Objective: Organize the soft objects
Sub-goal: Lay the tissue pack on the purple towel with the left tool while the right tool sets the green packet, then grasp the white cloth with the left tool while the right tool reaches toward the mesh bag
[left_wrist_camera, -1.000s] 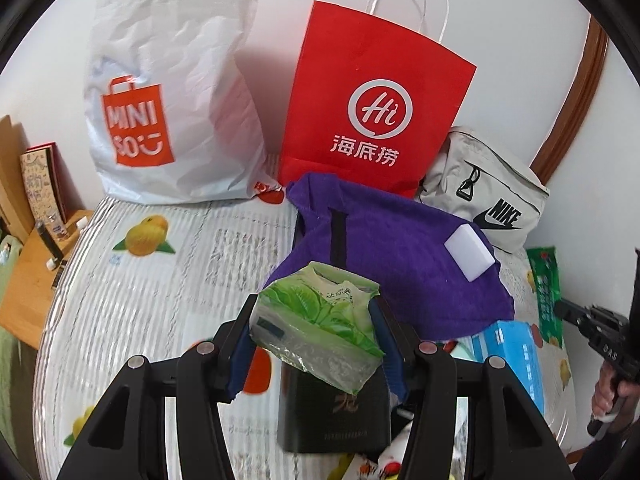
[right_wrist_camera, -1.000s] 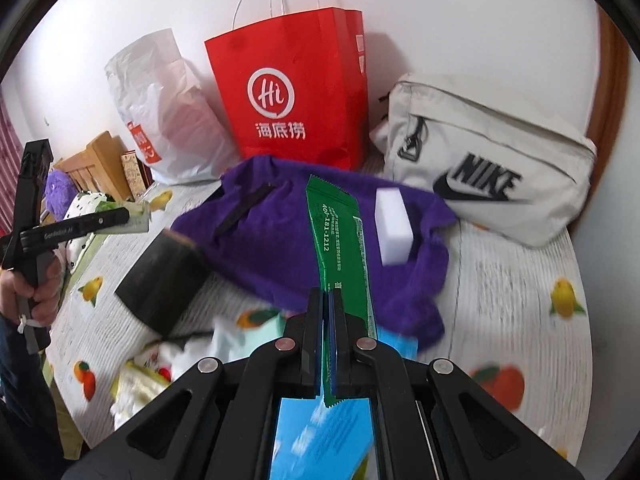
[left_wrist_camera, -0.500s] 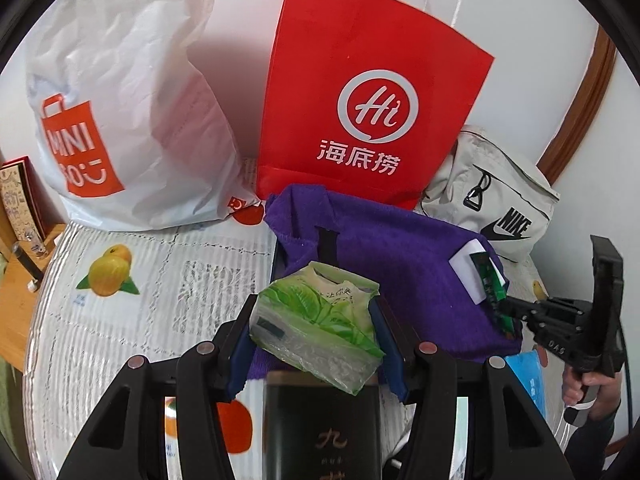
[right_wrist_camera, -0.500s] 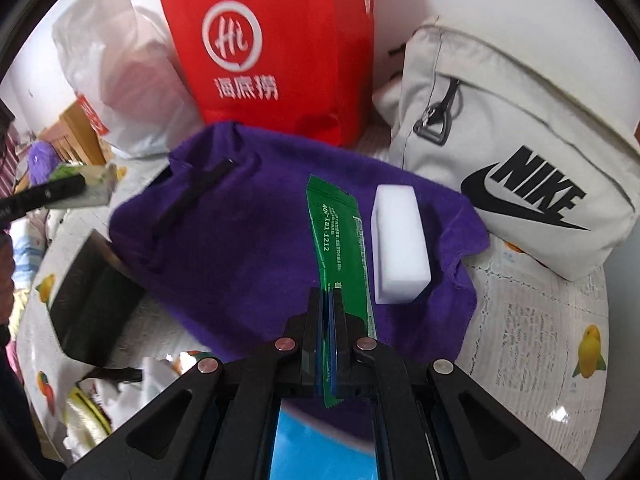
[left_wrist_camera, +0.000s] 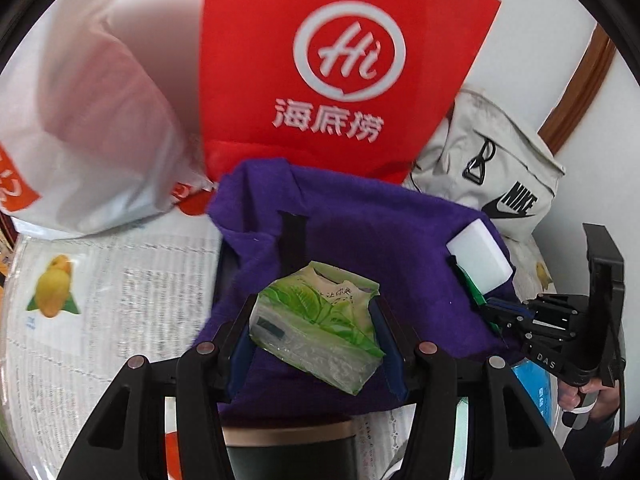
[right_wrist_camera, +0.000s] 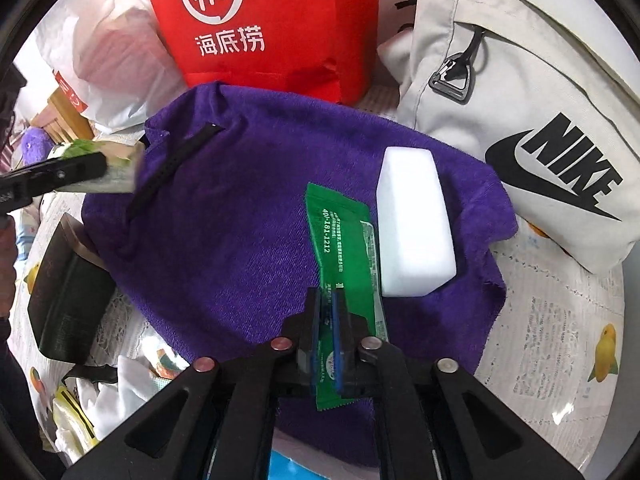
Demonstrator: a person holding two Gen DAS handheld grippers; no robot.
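The left tool (left_wrist_camera: 314,330) grips a green tissue pack (left_wrist_camera: 316,330) above the purple towel (right_wrist_camera: 248,216). The right tool (right_wrist_camera: 327,334) is clamped on a green sachet (right_wrist_camera: 344,256) that lies along the towel, touching the white sponge (right_wrist_camera: 414,226) beside it.

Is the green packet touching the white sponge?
Cannot tell. In the right wrist view the packet lies right beside the sponge, edges meeting, but neither contact nor gap shows plainly.

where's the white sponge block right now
The white sponge block lies on the purple towel toward its right edge, in front of the Nike bag, with the green packet in the right gripper just left of it.
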